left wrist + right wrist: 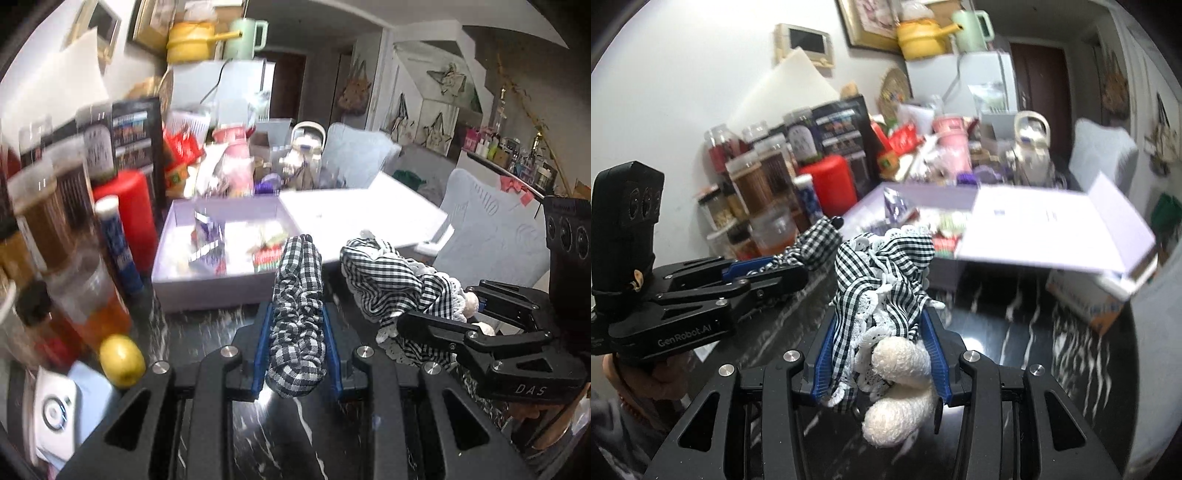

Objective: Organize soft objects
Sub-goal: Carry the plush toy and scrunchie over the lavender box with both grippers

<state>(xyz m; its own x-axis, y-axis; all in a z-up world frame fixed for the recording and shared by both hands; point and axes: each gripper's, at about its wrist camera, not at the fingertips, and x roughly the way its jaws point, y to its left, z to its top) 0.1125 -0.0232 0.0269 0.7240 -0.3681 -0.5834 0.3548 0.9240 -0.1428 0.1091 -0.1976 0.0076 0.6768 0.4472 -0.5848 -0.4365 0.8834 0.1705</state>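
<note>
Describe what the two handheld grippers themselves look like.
Both are matte black angular frames with silver screws and ribbed blue finger pads. The left gripper reads GenRobot.AI, the right gripper reads DAS; each carries a black block with three round lenses.

Two markings can be read. "DAS" is printed in pale letters on the black body of the right gripper [439,325], as seen in the left wrist view (only those three letters are in sight; the rest is hidden). "GenRobot.AI" is printed in grey on the side of the left gripper [798,266], as seen in the right wrist view. Labels are carried by the jars [768,177] and the dark display box [846,129] at the back, but they are too blurred to be read.
</note>
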